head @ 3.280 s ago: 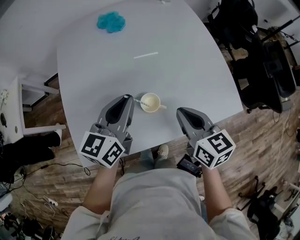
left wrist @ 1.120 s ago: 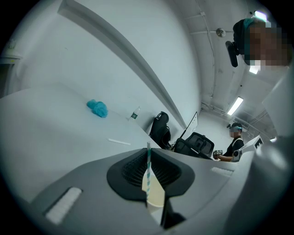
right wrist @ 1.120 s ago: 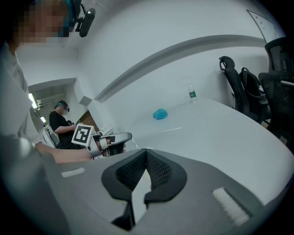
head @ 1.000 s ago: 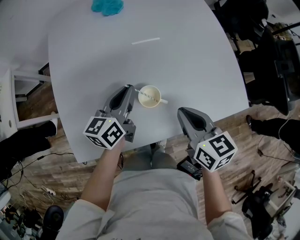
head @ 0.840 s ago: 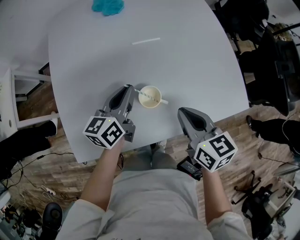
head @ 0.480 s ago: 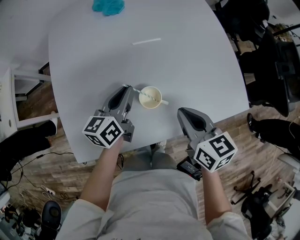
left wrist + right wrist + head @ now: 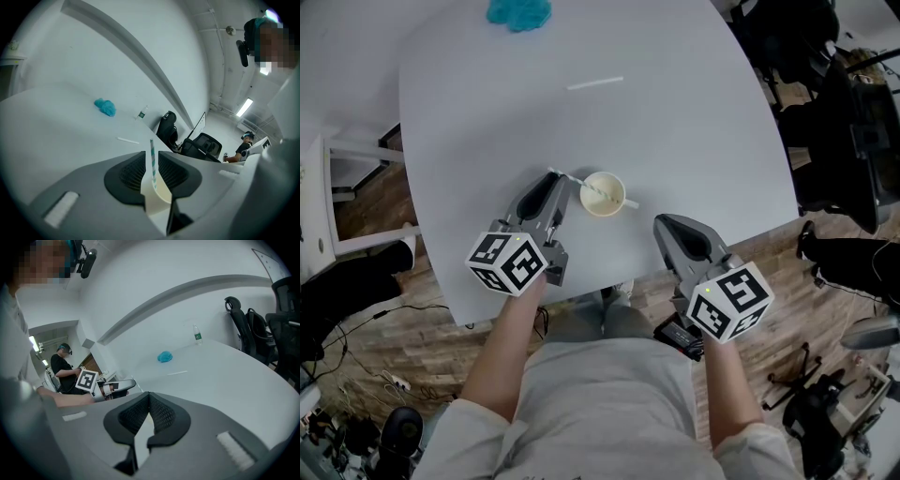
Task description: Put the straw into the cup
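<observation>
- My left claw [image 7: 555, 178] [image 7: 151, 157] is released: the jaws sit a bit apart, with the straw [image 7: 572, 180] [image 7: 152, 159] running up through the gap. As far as I can see, neither pad is pressing on it.
- The straw's lower end is down inside the cup [image 7: 605, 213] [image 7: 157, 197]. It leans over the rim toward my left claw, and its top end pokes out right at the claw's tip.
- The cup stands upright on the white surface [image 7: 675, 122], just beside the left claw's tip and near the edge closest to me. Its little handle points off to my right.
- My right claw [image 7: 661, 221] [image 7: 149, 394] is clenched on nothing. The pads meet at the tips and it's parked at the near edge, apart from the cup.
- A second straw [image 7: 595, 83] [image 7: 177, 373] lies flat further out on the surface, well apart from the cup.
- A blue lump [image 7: 518, 11] [image 7: 105, 107] sits at the far side, beyond that straw.
- In the right gripper view there's a small bottle [image 7: 197, 335] standing way at the back.
</observation>
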`<state>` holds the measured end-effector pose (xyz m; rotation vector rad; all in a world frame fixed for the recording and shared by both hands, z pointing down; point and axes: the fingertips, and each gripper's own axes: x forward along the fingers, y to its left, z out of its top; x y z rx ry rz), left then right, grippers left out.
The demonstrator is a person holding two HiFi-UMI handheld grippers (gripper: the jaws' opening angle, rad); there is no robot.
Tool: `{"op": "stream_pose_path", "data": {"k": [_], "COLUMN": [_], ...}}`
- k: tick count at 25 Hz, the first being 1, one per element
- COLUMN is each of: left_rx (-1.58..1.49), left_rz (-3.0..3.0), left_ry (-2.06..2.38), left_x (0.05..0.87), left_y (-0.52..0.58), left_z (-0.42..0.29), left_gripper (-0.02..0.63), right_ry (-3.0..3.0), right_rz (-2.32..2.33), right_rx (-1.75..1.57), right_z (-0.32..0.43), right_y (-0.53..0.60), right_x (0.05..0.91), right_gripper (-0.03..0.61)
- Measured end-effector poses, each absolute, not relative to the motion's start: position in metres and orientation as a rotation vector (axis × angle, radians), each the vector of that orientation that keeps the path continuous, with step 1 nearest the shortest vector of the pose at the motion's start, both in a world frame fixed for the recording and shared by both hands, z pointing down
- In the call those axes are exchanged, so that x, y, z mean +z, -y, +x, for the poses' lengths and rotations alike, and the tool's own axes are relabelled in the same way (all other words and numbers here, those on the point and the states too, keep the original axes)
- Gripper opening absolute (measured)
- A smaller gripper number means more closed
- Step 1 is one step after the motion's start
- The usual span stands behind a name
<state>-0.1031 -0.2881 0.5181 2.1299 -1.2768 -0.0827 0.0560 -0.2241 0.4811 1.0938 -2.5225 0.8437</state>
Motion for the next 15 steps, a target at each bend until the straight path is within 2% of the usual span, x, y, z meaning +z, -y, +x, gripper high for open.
{"op": "stream_pose_path", "data": {"k": [9,15], "left_rx": [0.075,0.105], "left_rz": [2.2,2.265], "left_ry": [1.265,1.274], "left_x": [0.517,0.495], "left_y": [0.266,0.246], "left_z": [-0.099,-0.096], "left_gripper": [0.095,0.063], "right_ry": [2.544,2.562], "right_rz": [1.088,1.088], "right_rx": [0.822,0.8], "right_z": [0.051,0.049], "right_y": [0.219,0.209], "right_x": [0.474,0.464], "right_gripper": [0.006,0.006]}}
